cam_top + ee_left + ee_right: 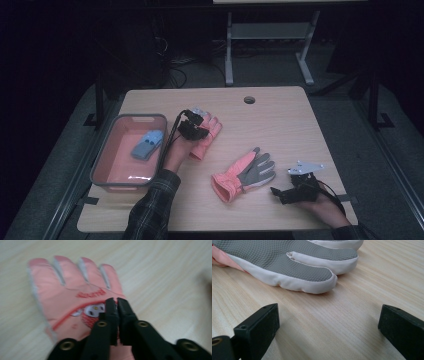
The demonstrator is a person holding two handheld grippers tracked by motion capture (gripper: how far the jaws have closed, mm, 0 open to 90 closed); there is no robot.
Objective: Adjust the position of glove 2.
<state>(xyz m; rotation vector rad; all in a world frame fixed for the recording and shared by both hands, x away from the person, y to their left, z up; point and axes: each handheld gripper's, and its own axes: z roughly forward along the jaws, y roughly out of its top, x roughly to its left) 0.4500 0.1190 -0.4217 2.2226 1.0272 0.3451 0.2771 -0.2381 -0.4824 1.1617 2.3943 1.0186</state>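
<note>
The left tool (115, 306) is pinched together on the back of a pink ski glove (75, 297) at ten o'clock on the worktop (280, 120). It looks soft, light and padded: gather fabric, not fingers. The right tool (328, 325) stands apart, empty.

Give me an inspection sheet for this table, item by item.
Surface: wooden table, cable hole near far edge.
Job's things: back-up pink glove under left tool; palm-up pink glove lies mid-table.
Clutter: grey bin at left, blue item inside.
Grippers: left tool shut, pinching the back-up glove's fabric; right tool open, resting just short of the palm-up glove.
Cables: black cable trails from left tool.
Surroundings: dark floor, white desk frame behind.
</note>
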